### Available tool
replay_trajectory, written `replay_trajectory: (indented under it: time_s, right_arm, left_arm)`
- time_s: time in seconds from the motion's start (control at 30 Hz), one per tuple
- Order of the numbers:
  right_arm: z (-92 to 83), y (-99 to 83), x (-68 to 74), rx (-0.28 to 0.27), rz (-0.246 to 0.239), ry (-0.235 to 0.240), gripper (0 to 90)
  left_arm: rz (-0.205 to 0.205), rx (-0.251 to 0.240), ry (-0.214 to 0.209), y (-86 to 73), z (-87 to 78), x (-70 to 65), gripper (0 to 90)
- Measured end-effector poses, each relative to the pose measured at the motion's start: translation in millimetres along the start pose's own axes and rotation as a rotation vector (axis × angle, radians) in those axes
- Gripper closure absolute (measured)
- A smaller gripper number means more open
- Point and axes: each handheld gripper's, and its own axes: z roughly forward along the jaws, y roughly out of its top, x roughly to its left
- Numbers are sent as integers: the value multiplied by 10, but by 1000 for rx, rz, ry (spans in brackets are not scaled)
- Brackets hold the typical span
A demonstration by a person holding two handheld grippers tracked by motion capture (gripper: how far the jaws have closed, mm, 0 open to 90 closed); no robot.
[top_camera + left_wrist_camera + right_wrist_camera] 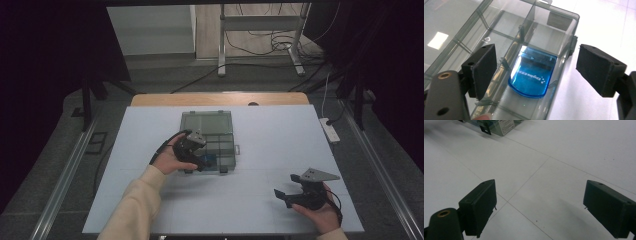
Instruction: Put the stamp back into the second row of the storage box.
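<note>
Desk [280, 150]: white sheet covers most of it, a strip of wood bare at the far edge. Wide open surface to the right of centre and along the near edge; thin seam lines cross the sheet. Beyond the far edge, floor with a metal stand [260, 30] and loose cables. A white power strip [330, 130] lies at the desk's right edge.

Clear compartment box [212, 140]: sits left of centre, lid open and folded back toward the far side. Its near edge carries two dark latches. Open desk on all four sides of it, most on the right. In my right gripper view one corner of the box [499, 126] shows at the top left, well apart from that gripper.

My left gripper [192, 150]: held over the near left part of the box, my hand [167, 161] at its left edge. In the left gripper view the jaws stand wide apart, nothing between the pads [485, 68]; one pad hangs above the box interior, the other outside the box wall, over bare desk.

My right gripper [295, 192]: near the desk's near right corner, pointing left, jaws apart and empty, only white sheet between them. Free room ahead of it up to the box.

Blue translucent case [532, 73]: lies flat in a narrow compartment along the box's outer wall, white lettering on top, rounded end toward me. It sits below and between my left gripper's spread jaws, untouched; dividers close on both long sides.
</note>
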Motion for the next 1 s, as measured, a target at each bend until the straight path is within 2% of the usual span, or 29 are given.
replay_trajectory:
  time_s: [0.27,0.4,0.67,0.8,0.93,1.0]
  right_arm:
    - [-5,-7,-2,3,4,-2,118]
    - [-1,-17,-16,3,9,-2,118]
    - [5,-16,-19,0,21,11,118]
    - [-1,-18,-11,0,17,14,118]
    - [-34,-32,-17,-7,24,7,118]
    - [-48,-32,-12,-9,26,5,118]
  left_arm:
    - [-20,-14,18,2,-84,-72,188]
    - [-56,-51,30,-21,-169,-114,193]
    - [-56,-93,78,-56,-269,-293,192]
    - [-77,-126,107,-79,-349,-361,193]
    - [-119,-172,109,-112,-440,-388,197]
    - [-134,-181,128,-131,-487,-406,198]
